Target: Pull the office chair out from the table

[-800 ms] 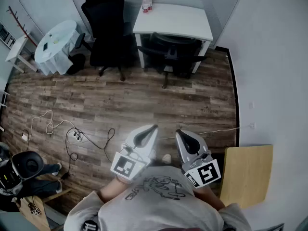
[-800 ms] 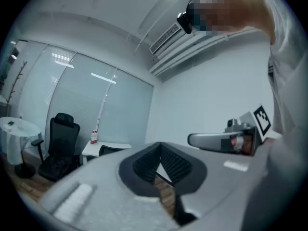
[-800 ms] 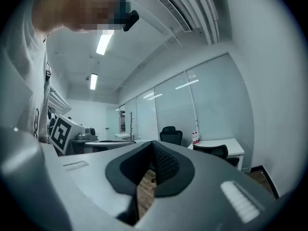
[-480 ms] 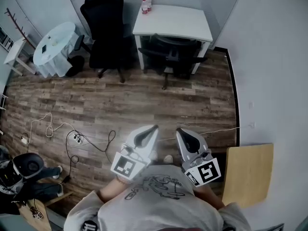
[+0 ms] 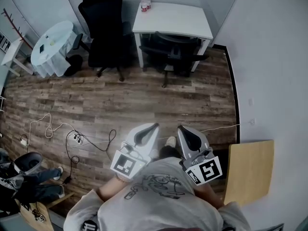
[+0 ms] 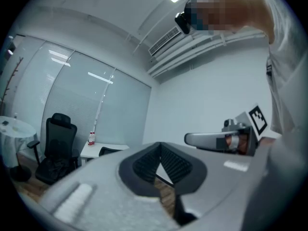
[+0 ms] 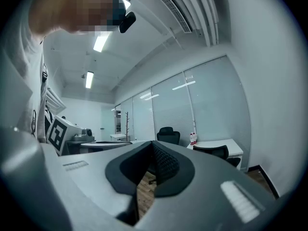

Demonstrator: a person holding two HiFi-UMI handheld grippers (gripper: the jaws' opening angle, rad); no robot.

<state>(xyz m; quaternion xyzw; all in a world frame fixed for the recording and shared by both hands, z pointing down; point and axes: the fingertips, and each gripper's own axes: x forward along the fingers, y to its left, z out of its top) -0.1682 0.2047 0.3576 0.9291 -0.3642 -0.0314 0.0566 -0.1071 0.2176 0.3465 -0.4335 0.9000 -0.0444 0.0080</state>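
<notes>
Two tools point the way across the room: the left hand-held gripper (image 5: 152,128) and the right hand-held gripper (image 5: 182,128), carried level at chest height by a person at 6 o'clock in the head view. Each has its jaws pressed together on nothing, a resting carry that likely suits walking, not grasping. The office chair (image 5: 173,52) sits at 12 o'clock, pushed in under the white table (image 5: 173,20) with only its back and armrests showing beyond the near edge. It is tucked in as a parked chair would be, and that is why the task asks for it to be drawn out. Both hand-held grippers are well apart from it, with a stretch of bare wooden floor (image 5: 144,100) between. A taller black chair (image 5: 103,28) stands free at 11 o'clock, just beside the table, and bottles (image 5: 145,1) occupy the table's far left corner. Cables (image 5: 72,136) trail over the floor at 8 o'clock, off the direct line to the chair. The pull has, by the look of it, not yet begun
</notes>
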